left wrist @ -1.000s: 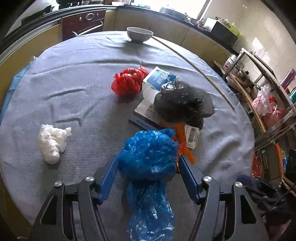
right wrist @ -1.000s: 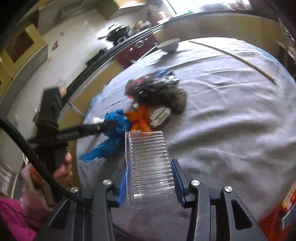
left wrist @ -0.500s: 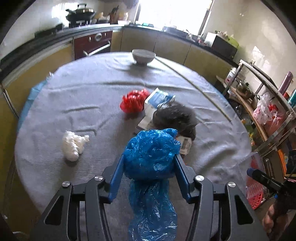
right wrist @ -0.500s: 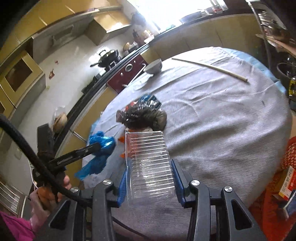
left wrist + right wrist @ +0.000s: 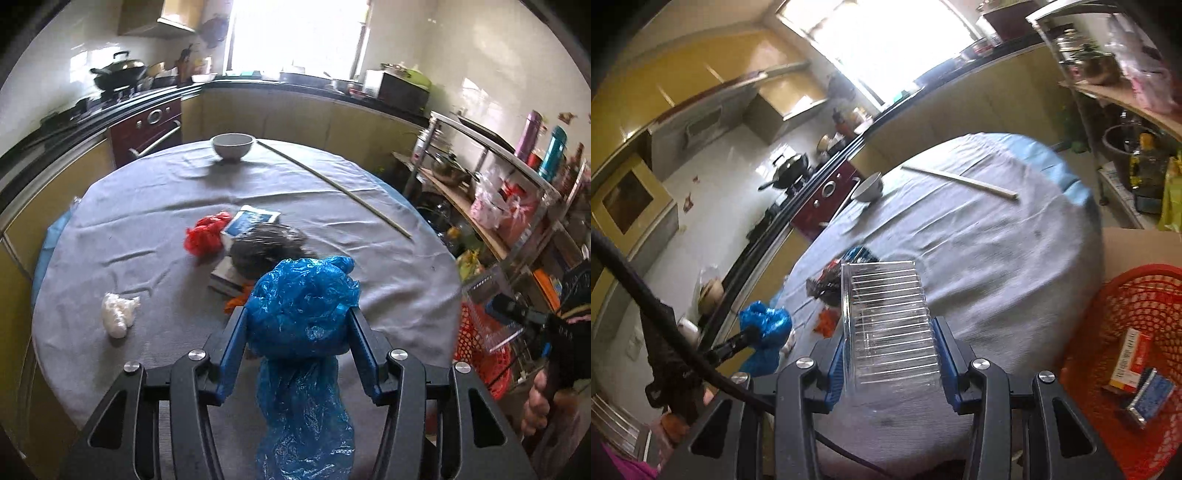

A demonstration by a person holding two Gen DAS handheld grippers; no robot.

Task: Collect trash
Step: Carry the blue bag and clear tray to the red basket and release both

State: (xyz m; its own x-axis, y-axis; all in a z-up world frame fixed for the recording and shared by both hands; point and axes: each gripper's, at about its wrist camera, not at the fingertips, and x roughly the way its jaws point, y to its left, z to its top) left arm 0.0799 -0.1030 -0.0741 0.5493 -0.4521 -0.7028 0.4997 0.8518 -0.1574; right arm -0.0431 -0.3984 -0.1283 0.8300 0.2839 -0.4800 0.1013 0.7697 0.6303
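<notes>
My left gripper [image 5: 297, 315] is shut on a crumpled blue plastic bag [image 5: 301, 310] and holds it above the near edge of the round grey-clothed table [image 5: 147, 206]. My right gripper [image 5: 890, 325] is shut on a clear ribbed plastic container [image 5: 890, 325], held off the table's right edge beside a red mesh basket [image 5: 1137, 295]. On the table lie a red bag [image 5: 205, 234], a black bag [image 5: 266, 247] on a blue-and-white box [image 5: 251, 218], an orange scrap [image 5: 234, 301] and a white wad [image 5: 118, 314].
A white bowl [image 5: 232, 146] and a long thin stick [image 5: 332, 186] lie at the table's far side. The basket holds small boxes [image 5: 1130, 354]. A metal shelf rack [image 5: 498, 206] stands right of the table. Kitchen counters and a stove run behind.
Both grippers have lifted and pulled back from the table with their loads. The right gripper has swung right, bringing the red basket into its view.
</notes>
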